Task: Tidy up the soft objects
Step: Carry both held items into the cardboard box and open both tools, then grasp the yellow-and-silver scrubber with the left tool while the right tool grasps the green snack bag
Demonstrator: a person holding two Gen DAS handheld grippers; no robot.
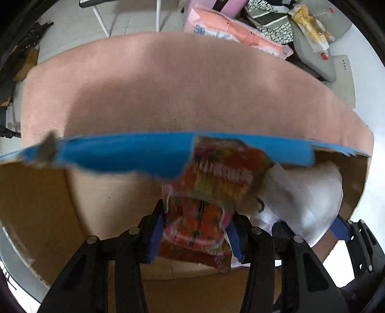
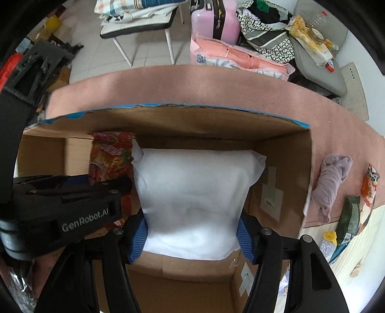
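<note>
My left gripper [image 1: 195, 231] is shut on a red and orange patterned soft packet [image 1: 211, 183] and holds it inside an open cardboard box [image 1: 101, 192] with a blue-edged flap [image 1: 120, 154]. My right gripper [image 2: 192, 233] is shut on a white pillow [image 2: 195, 192] inside the same box [image 2: 284, 154]. The packet [image 2: 110, 154] shows left of the pillow in the right wrist view, with the left gripper body [image 2: 67, 209] in front of it. The pillow [image 1: 305, 190] shows right of the packet in the left wrist view.
The box stands on a pink cloth-covered surface [image 2: 192, 81]. A lilac bundled cloth [image 2: 332, 185], an orange packet [image 2: 370, 185] and a green item [image 2: 351, 219] lie to its right. Behind are a chair [image 2: 137, 26], a pink suitcase [image 2: 214, 19] and piled bedding [image 2: 240, 57].
</note>
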